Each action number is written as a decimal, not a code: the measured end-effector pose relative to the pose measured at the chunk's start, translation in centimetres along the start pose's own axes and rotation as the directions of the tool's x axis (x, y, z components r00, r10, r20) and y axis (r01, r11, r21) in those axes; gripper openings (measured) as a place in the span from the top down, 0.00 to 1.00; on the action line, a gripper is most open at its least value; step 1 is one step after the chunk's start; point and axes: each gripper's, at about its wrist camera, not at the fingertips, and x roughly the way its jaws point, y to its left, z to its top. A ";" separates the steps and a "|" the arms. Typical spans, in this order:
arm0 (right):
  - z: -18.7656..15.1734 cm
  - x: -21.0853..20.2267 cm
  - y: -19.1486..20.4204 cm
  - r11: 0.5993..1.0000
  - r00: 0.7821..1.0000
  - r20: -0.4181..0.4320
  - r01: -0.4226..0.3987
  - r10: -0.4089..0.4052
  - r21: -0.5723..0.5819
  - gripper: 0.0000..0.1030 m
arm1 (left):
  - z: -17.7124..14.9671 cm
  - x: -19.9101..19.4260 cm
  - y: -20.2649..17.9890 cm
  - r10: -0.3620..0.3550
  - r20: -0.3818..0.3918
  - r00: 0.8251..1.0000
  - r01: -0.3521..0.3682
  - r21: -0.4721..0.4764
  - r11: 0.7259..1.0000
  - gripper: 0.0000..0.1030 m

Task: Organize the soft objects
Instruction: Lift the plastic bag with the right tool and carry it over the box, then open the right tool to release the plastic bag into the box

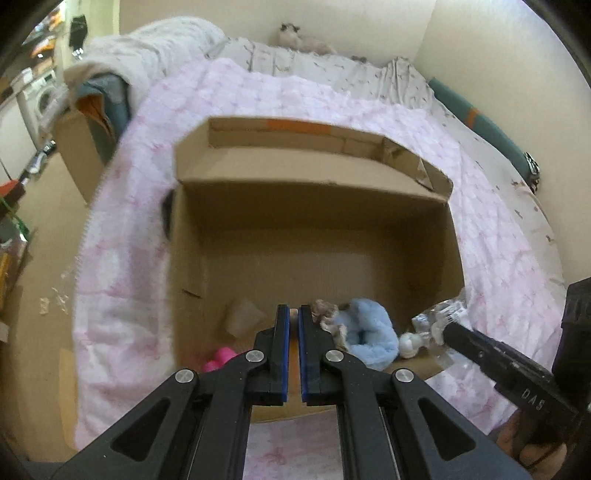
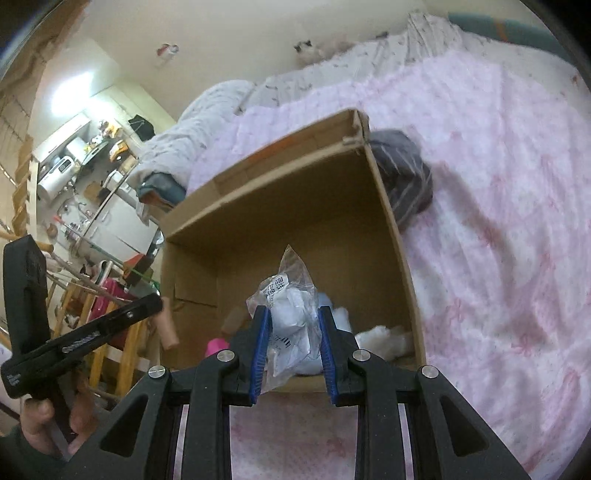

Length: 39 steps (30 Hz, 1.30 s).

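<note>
An open cardboard box (image 1: pixel 314 173) stands on a pink quilt (image 1: pixel 122 258). On its floor lie a blue plush (image 1: pixel 369 332), a small brown-grey toy (image 1: pixel 325 314), a white fluffy ball (image 1: pixel 408 345) and a pink thing (image 1: pixel 218 360). My left gripper (image 1: pixel 293 314) hovers over the box's near edge, shut on a thin tan soft piece (image 2: pixel 168 326) that hangs from its tip. My right gripper (image 2: pixel 291 321) is shut on a clear plastic bag (image 2: pixel 291 291) with white stuffing inside, held over the near right part of the box. That bag (image 1: pixel 437 319) also shows in the left wrist view.
A grey striped cloth (image 2: pixel 406 181) lies against the box's right wall. A plush cat (image 1: pixel 290 35) sits by the far wall behind a grey blanket (image 1: pixel 166 48). A second cardboard box (image 1: pixel 74 147) and cluttered shelves (image 2: pixel 74 155) are off the bed's left side.
</note>
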 end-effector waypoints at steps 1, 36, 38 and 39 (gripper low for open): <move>-0.1 0.2 0.0 1.000 1.000 -0.008 0.007 -0.007 -0.001 0.73 | -0.1 0.6 -0.2 -0.004 -0.015 1.000 0.004 0.000 1.000 0.96; -0.9 2.0 1.1 0.995 0.996 -0.044 0.077 -0.080 -0.066 0.72 | -2.7 0.7 -0.5 0.246 0.098 0.964 -0.255 0.095 0.962 0.41; -0.8 1.8 1.2 0.992 0.994 -0.033 0.101 -0.104 -0.079 0.62 | -2.7 0.3 -0.4 0.242 0.106 0.964 -0.252 0.084 0.964 0.41; -0.8 1.6 1.3 0.990 0.993 -0.019 0.111 -0.114 -0.088 0.49 | -2.7 0.1 -0.2 0.236 0.109 0.966 -0.245 0.079 0.966 0.41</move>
